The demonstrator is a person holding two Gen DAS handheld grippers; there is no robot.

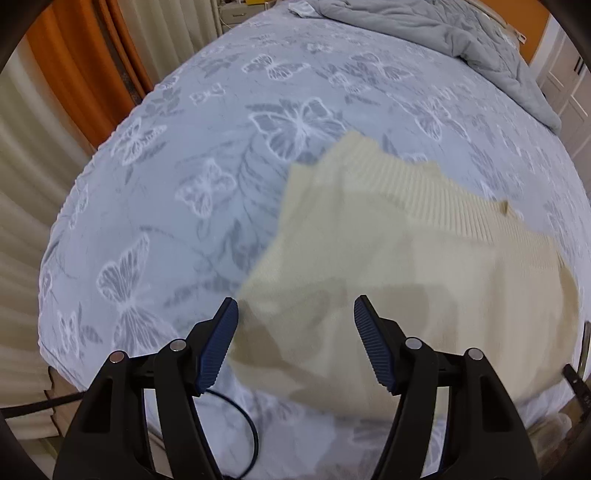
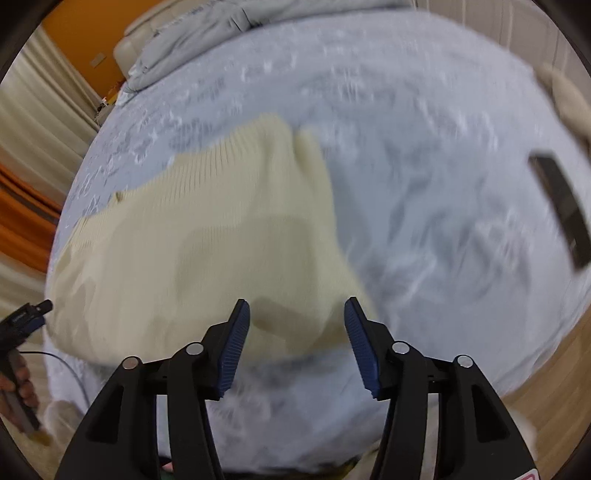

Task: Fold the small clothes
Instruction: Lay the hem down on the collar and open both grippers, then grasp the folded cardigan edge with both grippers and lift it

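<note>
A cream knit sweater (image 1: 406,266) lies on a bed with a pale blue butterfly-print cover (image 1: 207,155); its ribbed hem points away from me. My left gripper (image 1: 295,314) is open and empty, hovering above the sweater's near left corner. In the right wrist view the same sweater (image 2: 207,243) fills the left half, blurred. My right gripper (image 2: 297,314) is open and empty, above the sweater's near right corner. The left gripper (image 2: 26,321) shows at the far left edge there.
A crumpled grey duvet (image 1: 443,33) lies at the far end of the bed. A dark flat object (image 2: 561,210) lies on the cover at right. A black cable (image 1: 243,435) hangs by the near edge. Orange and cream curtains (image 1: 74,74) stand left.
</note>
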